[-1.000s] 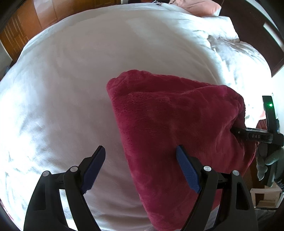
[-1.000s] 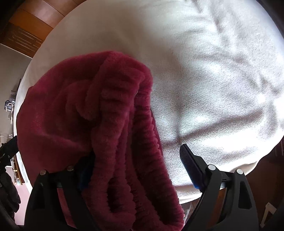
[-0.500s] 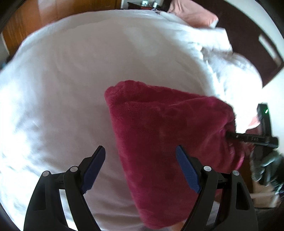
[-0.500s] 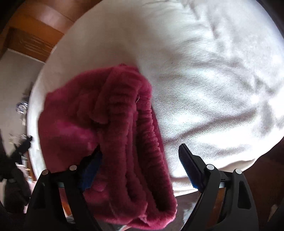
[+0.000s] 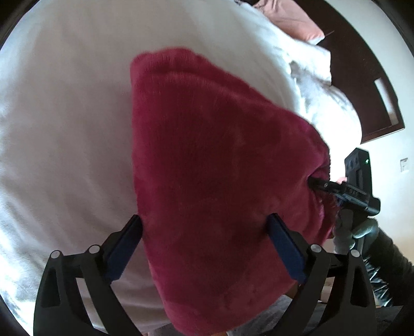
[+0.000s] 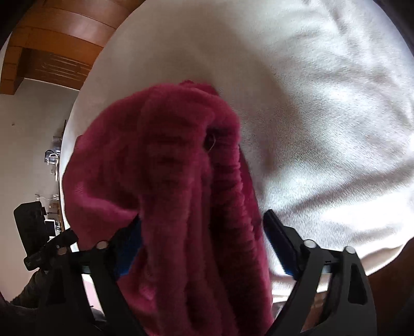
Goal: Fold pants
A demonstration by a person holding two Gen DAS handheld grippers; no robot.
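Both grippers spread wide around red pants (image 5: 217, 165) | bed (image 5: 64, 116) | no legible writing

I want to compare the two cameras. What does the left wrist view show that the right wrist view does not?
Only the left wrist view shows the pink pillow, the dark headboard and the right tool at the pants' edge. Only the right wrist view shows the ribbed waistband and the wooden floor. Both show the red pants on the white bedcover, between open tool fingers.
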